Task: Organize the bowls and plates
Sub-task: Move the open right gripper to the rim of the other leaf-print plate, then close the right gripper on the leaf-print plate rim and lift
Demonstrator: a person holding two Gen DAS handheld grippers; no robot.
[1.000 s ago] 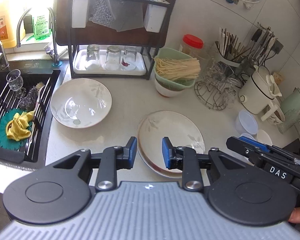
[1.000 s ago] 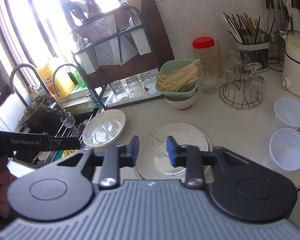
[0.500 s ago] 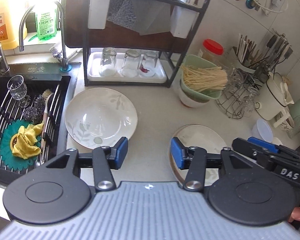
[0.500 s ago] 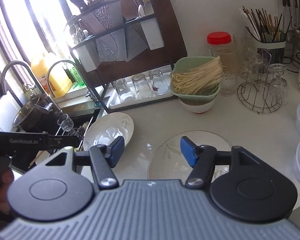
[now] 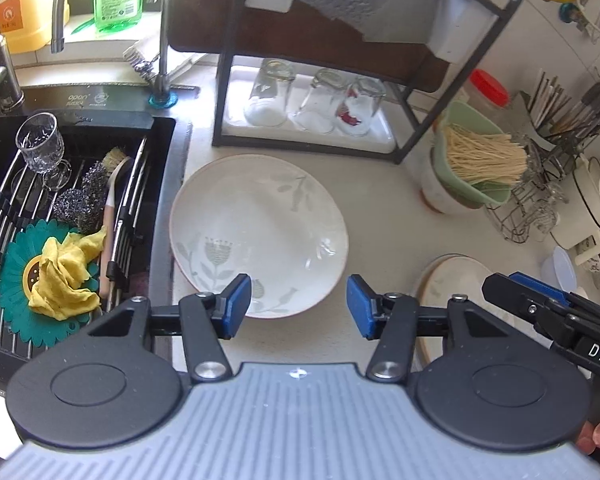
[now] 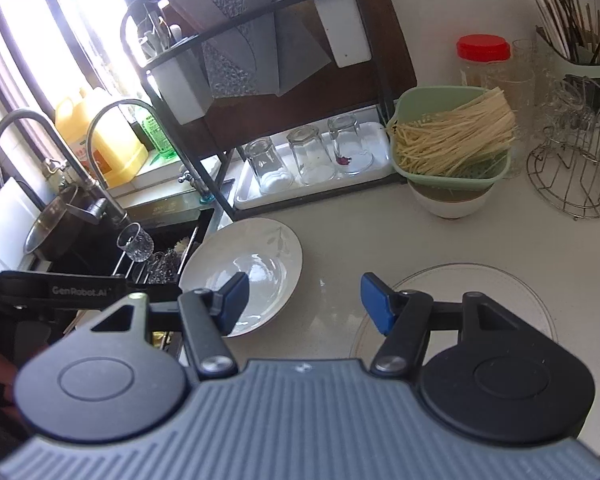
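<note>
A white plate with a grey leaf pattern [image 5: 260,232] lies on the counter beside the sink; it also shows in the right wrist view [image 6: 252,272]. My left gripper [image 5: 298,306] is open and empty, its blue pads either side of the plate's near rim. A stack of plates [image 5: 452,280] lies to the right, partly hidden; in the right wrist view the stack [image 6: 480,292] sits under my right gripper [image 6: 304,302], which is open and empty between the two. A white bowl [image 6: 450,202] holds a green basket of noodles [image 6: 452,140].
A black sink [image 5: 72,216] with a rack, glass, scrubbers and yellow cloth lies at the left. A dish rack [image 5: 320,112] with three upturned glasses stands behind. A wire glass holder [image 6: 572,176], chopstick holder and red-lidded jar [image 6: 482,60] stand at the right.
Both grippers have opened wider. The left one moved left from over the stack to the single plate. The right one moved left and forward.
</note>
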